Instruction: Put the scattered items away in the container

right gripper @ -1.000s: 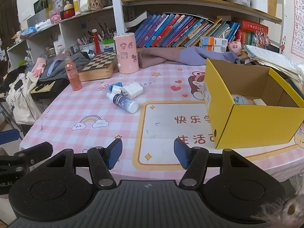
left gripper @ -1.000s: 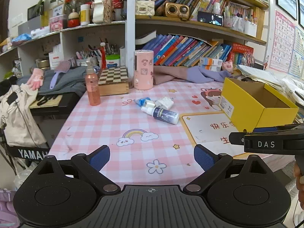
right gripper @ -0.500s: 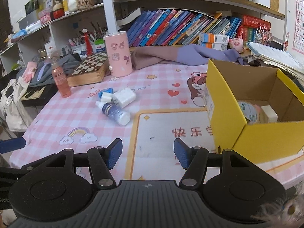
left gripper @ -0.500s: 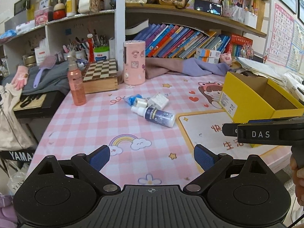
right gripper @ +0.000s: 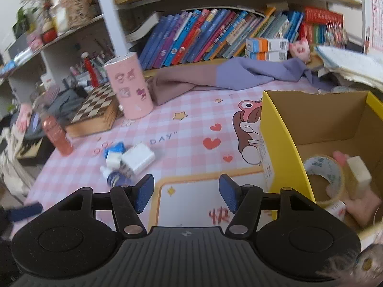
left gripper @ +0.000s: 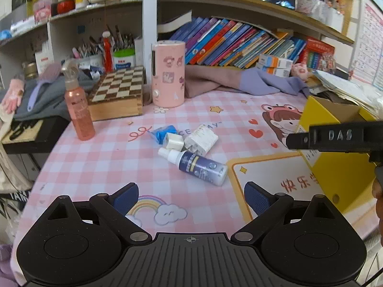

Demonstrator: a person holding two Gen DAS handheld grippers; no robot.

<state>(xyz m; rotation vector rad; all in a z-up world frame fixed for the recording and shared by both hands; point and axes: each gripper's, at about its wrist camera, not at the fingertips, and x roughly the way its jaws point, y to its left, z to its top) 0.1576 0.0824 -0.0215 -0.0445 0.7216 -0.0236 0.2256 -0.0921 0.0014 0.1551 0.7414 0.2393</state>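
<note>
Pink checked cloth covers the table point(left gripper: 100, 157). Both grippers hang over its near edge. The left gripper point(left gripper: 191, 197) has its blue fingers wide apart with nothing between them. The right gripper point(right gripper: 186, 192) is open too and holds nothing. In the middle of the cloth lie a dark spray bottle with a white cap point(left gripper: 197, 165), a white block like a charger point(left gripper: 201, 140), a small white cube point(left gripper: 174, 140) and a blue packet point(left gripper: 161, 131), all bunched close and touching. The yellow cardboard box point(right gripper: 280, 148) stands to their right, well apart. Inside it sit a tape roll point(right gripper: 323, 169) and a white block point(right gripper: 359, 169). A pink spray bottle point(left gripper: 79, 112) stands upright on the left.
</note>
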